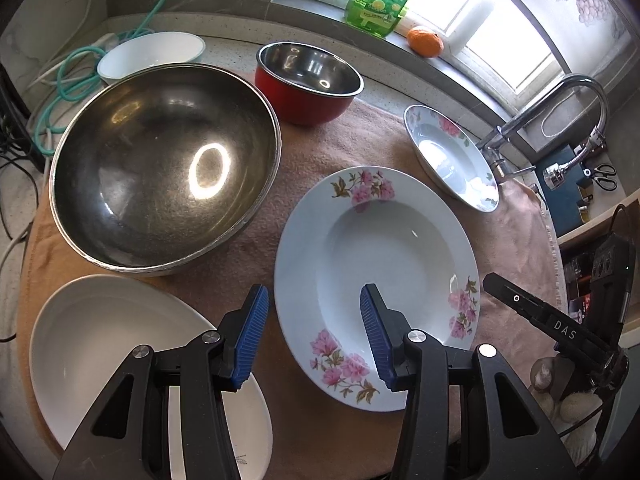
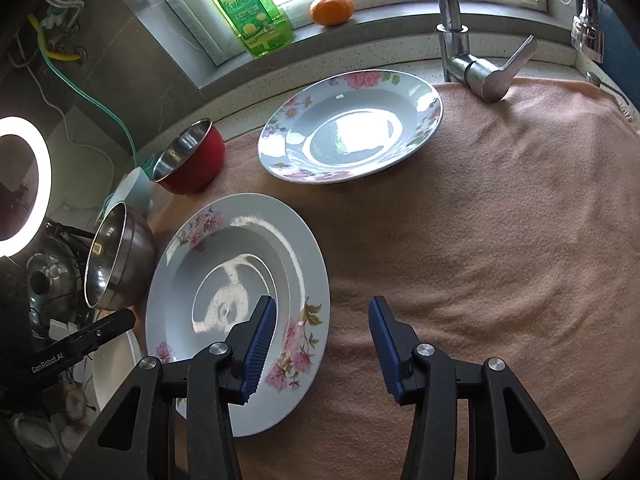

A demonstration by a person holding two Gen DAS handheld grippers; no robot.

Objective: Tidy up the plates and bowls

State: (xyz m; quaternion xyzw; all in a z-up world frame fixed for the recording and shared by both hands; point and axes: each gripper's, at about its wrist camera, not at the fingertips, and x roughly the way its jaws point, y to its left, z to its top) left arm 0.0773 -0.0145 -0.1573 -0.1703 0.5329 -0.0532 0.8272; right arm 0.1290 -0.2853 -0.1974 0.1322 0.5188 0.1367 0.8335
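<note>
- Counter [image 2: 500, 208], draped in a peach-pink terry towel: it carries all the crockery. The widest bare stretch of towel lies on the right-hand side in the right wrist view, between the near floral plate and the chrome tap [image 2: 460, 40]. This is judged the safest lane for carrying or setting down.
- Large dull stainless-steel mixing bowl [image 1: 164, 168]: stands upright to the left of the near plate, rims close but apart. A lifted plate is best swung away from it.
- Near pale-blue deep plate with pink flower sprays [image 1: 376, 284]: lies flat on the towel, the object of the step in hand. Both tools straddle its rim from opposite sides.
- Plain white shallow dish [image 1: 108, 344]: sits just left of the left tool, leaving little room there.
- Second floral deep plate [image 2: 352, 128]: rests near the tap, well apart, a likely stacking mate.
- Small red bowl with steel lining [image 1: 308, 80] and white bowl [image 1: 152, 54]: stand at the back edge, out of the way.
- Left hand-held gripper [image 1: 312, 324]: jaws apart, one over the towel, one over the plate well; nothing is clamped.
- Right hand-held gripper [image 2: 322, 336]: jaws apart likewise across the opposite rim.
- Advice: seat each pad squarely on the rim before closing, then lift level.
</note>
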